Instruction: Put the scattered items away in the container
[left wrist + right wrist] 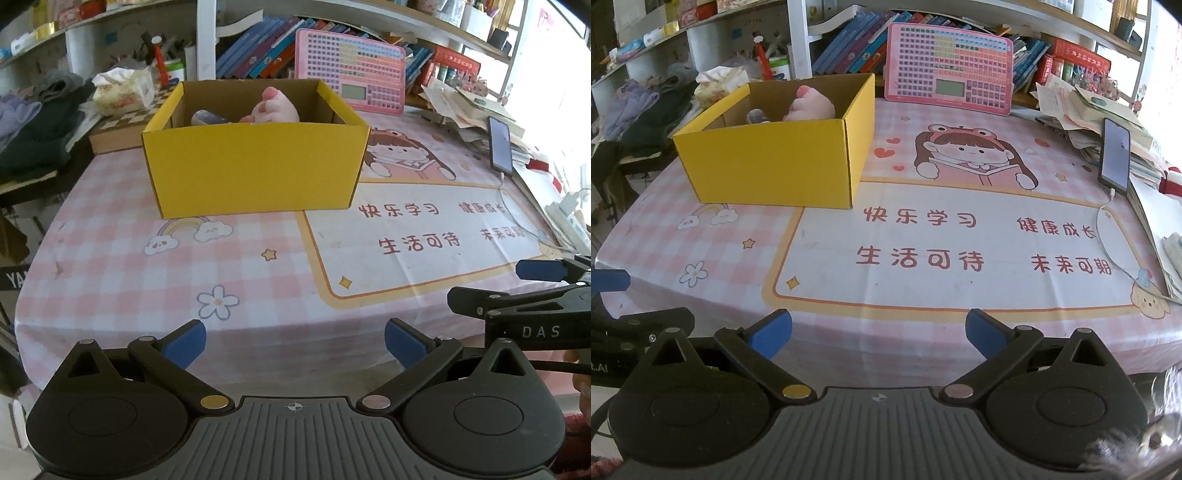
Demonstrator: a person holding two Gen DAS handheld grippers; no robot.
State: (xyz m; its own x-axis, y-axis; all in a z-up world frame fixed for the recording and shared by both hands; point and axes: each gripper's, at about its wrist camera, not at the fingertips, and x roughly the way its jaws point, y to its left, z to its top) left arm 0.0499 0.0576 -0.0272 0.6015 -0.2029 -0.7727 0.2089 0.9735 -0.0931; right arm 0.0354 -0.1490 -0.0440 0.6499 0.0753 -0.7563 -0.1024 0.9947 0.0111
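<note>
A yellow cardboard box [251, 166] stands on the pink checked tablecloth, also in the right wrist view [772, 162]. Inside it lie a pink plush toy [275, 107] [810, 105] and a grey-blue roundish item [207, 118] [757, 116], partly hidden by the box wall. My left gripper [294, 343] is open and empty, near the table's front edge, well short of the box. My right gripper [879, 334] is open and empty, also at the front edge, right of the left one. The right gripper's side shows in the left wrist view [517, 306].
A pink calculator board [947, 64] leans against books at the back. A phone [1115, 157] on a cable rests against a paper pile at the right. A tissue pack [123, 90] and dark clothes [33, 129] lie left of the box.
</note>
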